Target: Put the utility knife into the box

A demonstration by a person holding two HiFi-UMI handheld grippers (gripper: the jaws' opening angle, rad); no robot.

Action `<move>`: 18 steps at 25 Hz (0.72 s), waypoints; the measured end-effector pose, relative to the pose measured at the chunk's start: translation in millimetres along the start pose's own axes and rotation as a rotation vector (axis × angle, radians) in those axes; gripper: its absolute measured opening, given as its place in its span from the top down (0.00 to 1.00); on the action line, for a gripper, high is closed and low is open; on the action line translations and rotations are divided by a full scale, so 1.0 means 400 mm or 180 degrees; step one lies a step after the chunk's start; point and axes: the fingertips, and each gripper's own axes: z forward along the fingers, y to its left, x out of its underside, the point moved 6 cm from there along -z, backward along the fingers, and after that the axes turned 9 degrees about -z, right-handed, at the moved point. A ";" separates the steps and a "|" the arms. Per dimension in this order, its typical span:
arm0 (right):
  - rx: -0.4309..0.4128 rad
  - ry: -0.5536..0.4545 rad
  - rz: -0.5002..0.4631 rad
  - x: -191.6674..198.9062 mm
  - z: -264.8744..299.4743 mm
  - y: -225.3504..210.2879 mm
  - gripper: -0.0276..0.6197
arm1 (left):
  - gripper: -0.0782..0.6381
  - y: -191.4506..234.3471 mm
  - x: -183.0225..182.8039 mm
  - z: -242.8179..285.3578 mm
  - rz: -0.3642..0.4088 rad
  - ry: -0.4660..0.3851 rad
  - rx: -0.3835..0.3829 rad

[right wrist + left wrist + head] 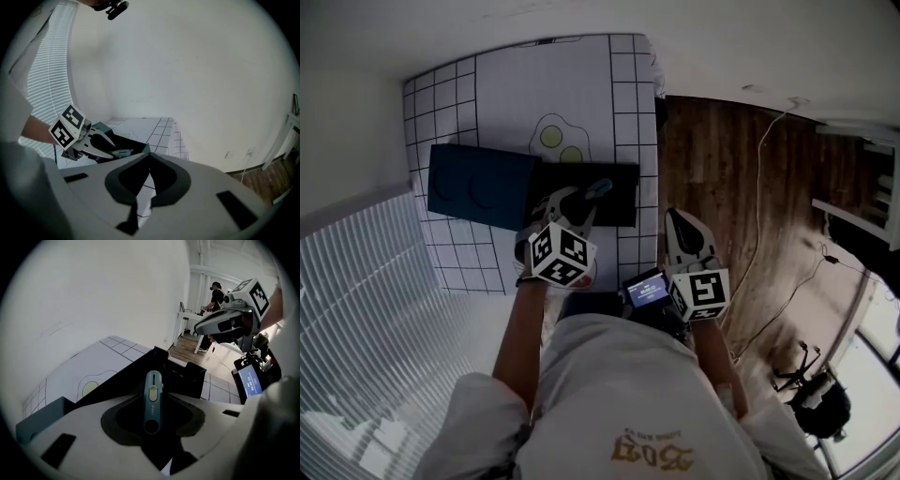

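Observation:
A teal utility knife [153, 399] with a pale slider sticks out forward between the jaws of my left gripper [152, 420], which is shut on it. It hangs over the near part of the open black box [623, 178] on the grid-patterned table mat [487, 84]. From the right gripper view the knife [123, 152] points toward the box's wall [140, 149]. My right gripper [680, 220] hovers off the table's right side over the wooden floor, shut, with nothing in it and its tips touching [150, 157].
A dark blue box lid [478, 186] lies left of the black box, partly under it. A fried-egg drawing [561, 141] is printed on the mat behind. A small device with a lit screen [647, 289] sits by my waist. A white wall stands behind the table.

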 end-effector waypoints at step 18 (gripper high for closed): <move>0.0004 0.0033 0.0130 0.022 0.003 -0.032 0.95 | 0.68 0.009 0.007 0.024 -0.0061 0.0226 -0.0115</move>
